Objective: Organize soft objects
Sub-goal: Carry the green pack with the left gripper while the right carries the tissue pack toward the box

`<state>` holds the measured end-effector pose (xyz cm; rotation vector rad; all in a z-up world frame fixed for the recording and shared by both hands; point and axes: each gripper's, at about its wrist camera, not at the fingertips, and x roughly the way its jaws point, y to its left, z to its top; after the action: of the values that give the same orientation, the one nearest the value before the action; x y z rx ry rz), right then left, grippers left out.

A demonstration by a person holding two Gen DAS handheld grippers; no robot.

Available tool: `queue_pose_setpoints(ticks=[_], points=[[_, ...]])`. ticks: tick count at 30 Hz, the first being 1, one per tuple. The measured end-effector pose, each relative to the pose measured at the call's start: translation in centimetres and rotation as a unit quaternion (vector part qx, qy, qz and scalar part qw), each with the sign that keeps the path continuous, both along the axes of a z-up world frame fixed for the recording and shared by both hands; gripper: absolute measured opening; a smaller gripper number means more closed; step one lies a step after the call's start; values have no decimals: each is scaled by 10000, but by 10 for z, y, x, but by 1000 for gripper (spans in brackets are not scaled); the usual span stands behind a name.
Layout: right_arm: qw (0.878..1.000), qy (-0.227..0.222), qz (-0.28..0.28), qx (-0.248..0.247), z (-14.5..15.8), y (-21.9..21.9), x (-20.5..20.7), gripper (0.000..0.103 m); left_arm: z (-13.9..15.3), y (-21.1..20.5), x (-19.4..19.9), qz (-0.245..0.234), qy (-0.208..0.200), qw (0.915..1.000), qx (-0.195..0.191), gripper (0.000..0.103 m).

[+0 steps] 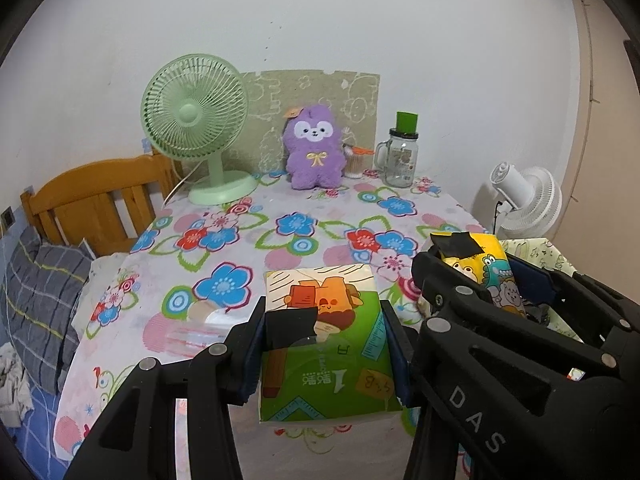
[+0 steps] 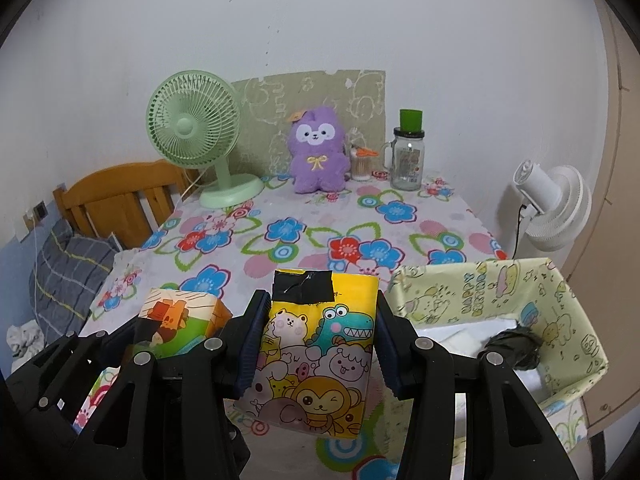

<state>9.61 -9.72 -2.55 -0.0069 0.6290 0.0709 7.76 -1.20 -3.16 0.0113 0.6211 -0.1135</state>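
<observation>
My left gripper [image 1: 324,344] pinches the green tissue pack [image 1: 326,356] across its sides, both pads pressed flat against the wrapper, holding it above the near part of the flowered tablecloth [image 1: 248,240]. My right gripper [image 2: 318,344] squeezes the yellow cartoon tissue pack [image 2: 320,360] the same way, a patch of black tape [image 2: 303,286] on its top end; it hangs just left of the pale green fabric basket [image 2: 576,320], which holds a dark fuzzy lump [image 2: 514,346]. Against the wall stand a purple plush toy [image 1: 315,148], a green desk fan [image 1: 196,116] and a glass jar [image 1: 400,160].
</observation>
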Motion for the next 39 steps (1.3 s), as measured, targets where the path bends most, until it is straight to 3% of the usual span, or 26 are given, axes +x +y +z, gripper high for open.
queue_pose_setpoints(ticks=[39], points=[[9975,-246,-657,-4,26,-108,-5,52,18,-106,14,-1039,-227,9943,52,53]])
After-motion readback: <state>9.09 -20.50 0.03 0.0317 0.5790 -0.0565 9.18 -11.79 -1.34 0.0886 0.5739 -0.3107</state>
